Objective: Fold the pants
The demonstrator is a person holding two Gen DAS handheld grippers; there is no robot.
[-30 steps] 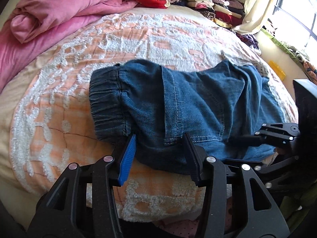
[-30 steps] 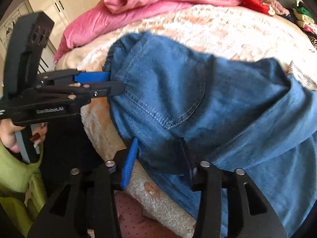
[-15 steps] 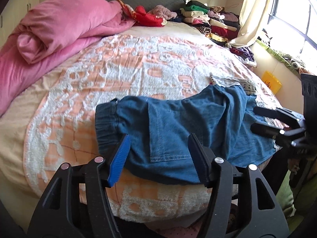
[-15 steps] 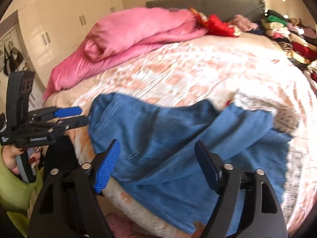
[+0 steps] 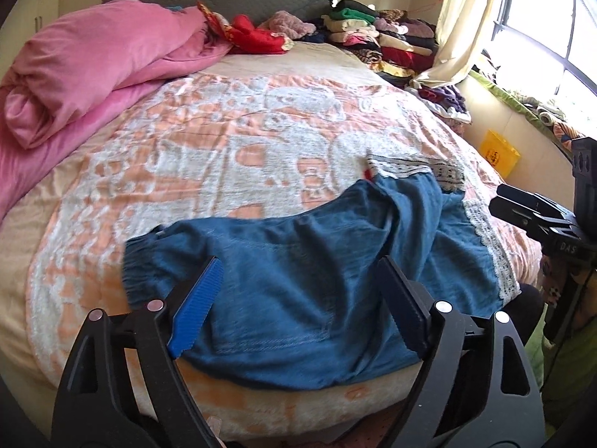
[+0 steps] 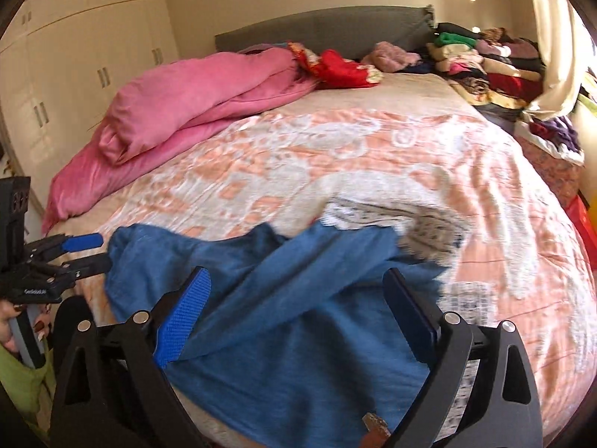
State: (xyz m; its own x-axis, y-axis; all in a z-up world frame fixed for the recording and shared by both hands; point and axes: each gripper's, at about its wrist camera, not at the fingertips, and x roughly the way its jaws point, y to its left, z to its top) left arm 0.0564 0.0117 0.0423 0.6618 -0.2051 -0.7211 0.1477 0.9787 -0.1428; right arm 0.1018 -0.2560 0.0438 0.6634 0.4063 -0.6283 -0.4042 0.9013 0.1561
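A: Item one, the pants (image 5: 298, 298)?

B: Blue denim, lying on the near edge of the bed (image 5: 231, 171), on its peach-and-white patterned cover. Long axis runs across the left wrist view: gathered waistband (image 5: 138, 272) at the left end, legs trailing right toward a lace-trimmed cloth (image 5: 421, 170) that they touch. The near side drapes a little over the mattress edge.

A: Open room?

B: The whole middle of the cover beyond the pants lies bare. A rolled pink duvet (image 5: 86, 71) fills the far left side; stacked folded clothes (image 5: 377, 37) sit at the far right corner by the headboard.

A: Tools?

B: Left gripper (image 5: 298, 306): jaws spread wide, just been opening, nothing pinched; it tilts downward over the waist half, denim showing between the fingers but clear of the pads. Right gripper (image 6: 294, 317): likewise wide, just been opening, empty, angled down over the leg half. Each shows side-on in the other's view, at the bed's near edge.

A: Person?

B: A hand (image 6: 22, 321) on the left tool's grip, green sleeve below.
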